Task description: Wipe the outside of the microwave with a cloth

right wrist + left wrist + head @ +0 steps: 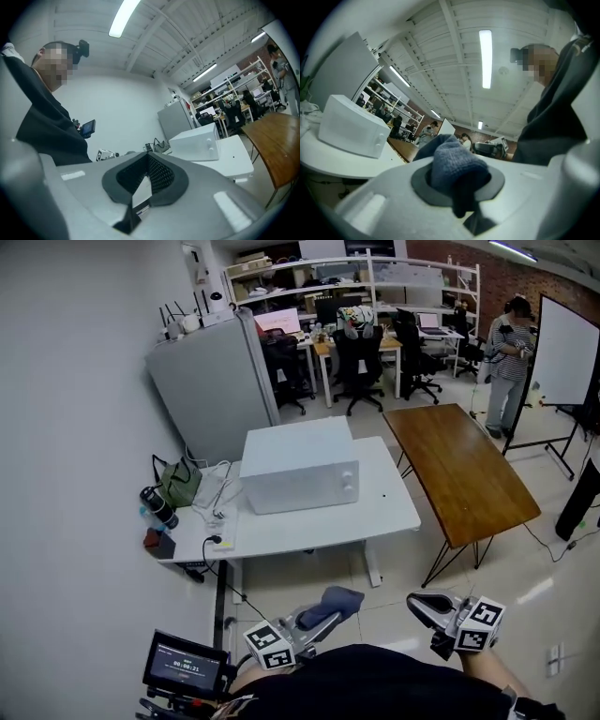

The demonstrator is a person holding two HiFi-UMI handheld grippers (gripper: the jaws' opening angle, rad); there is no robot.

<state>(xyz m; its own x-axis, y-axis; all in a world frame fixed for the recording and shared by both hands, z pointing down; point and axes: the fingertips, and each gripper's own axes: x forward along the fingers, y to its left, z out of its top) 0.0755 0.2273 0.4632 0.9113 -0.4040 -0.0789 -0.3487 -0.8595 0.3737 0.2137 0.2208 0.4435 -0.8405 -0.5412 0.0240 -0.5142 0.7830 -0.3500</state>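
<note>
Between its jaws, the left gripper (457,187) pinches the cloth (453,161).

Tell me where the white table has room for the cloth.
Bare: from the microwave to the white table's edge by the wooden table, and the strip before its door. Crowded: the wall-side end, with cables, green bag and bottle.

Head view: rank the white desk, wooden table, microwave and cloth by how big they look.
1. white desk
2. wooden table and microwave: too alike to rank
3. cloth: smallest, though nearest the camera, clamped in the left gripper
</note>
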